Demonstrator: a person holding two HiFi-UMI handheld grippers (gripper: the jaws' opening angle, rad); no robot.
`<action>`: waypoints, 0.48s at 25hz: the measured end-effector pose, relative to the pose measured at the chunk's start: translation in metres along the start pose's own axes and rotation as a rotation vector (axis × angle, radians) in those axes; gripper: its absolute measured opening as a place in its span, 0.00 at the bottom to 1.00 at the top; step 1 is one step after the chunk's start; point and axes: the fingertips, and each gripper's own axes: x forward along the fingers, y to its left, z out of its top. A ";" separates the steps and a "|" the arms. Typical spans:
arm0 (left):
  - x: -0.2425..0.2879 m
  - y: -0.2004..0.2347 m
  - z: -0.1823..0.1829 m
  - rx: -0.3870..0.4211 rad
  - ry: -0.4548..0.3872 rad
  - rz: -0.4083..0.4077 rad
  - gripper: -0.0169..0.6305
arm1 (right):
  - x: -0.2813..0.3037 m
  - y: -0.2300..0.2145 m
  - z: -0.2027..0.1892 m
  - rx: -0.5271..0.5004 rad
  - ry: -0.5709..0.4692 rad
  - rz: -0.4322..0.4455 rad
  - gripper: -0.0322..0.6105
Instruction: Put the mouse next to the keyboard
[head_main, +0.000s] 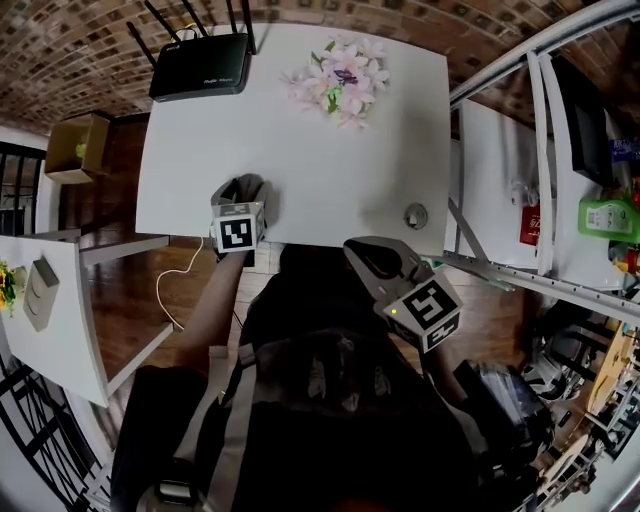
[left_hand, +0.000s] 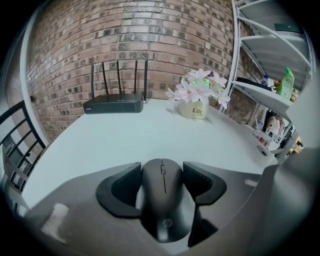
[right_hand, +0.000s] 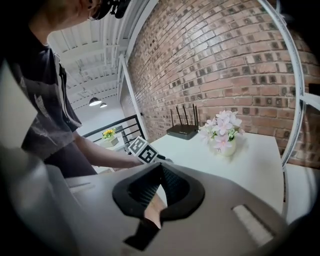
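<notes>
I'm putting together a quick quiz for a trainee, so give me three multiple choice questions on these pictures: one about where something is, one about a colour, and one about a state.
1. Where on the white table is the router?
A. Far left corner, by the brick wall
B. Near right corner
C. Middle

2. What colour are the flowers on that table?
A. Deep red
B. Pale pink and white
C. Blue

3. What is the left gripper doing?
A. Open and empty
B. Shut on the router
C. Shut on the mouse

Answers:
1 A: the head view shows it at the table's far left corner.
2 B: both gripper views show pale pink and white petals.
3 C: the left gripper view shows its jaws against the mouse's two sides.
</notes>
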 end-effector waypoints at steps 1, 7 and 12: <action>0.001 -0.001 -0.003 -0.002 0.007 0.002 0.44 | 0.000 0.001 -0.002 -0.001 0.004 0.003 0.06; 0.000 -0.002 -0.001 -0.027 -0.006 0.041 0.44 | -0.016 -0.011 -0.004 -0.032 -0.006 0.027 0.06; 0.000 -0.016 -0.004 -0.092 -0.003 0.075 0.44 | -0.044 -0.039 -0.020 -0.020 0.007 0.042 0.06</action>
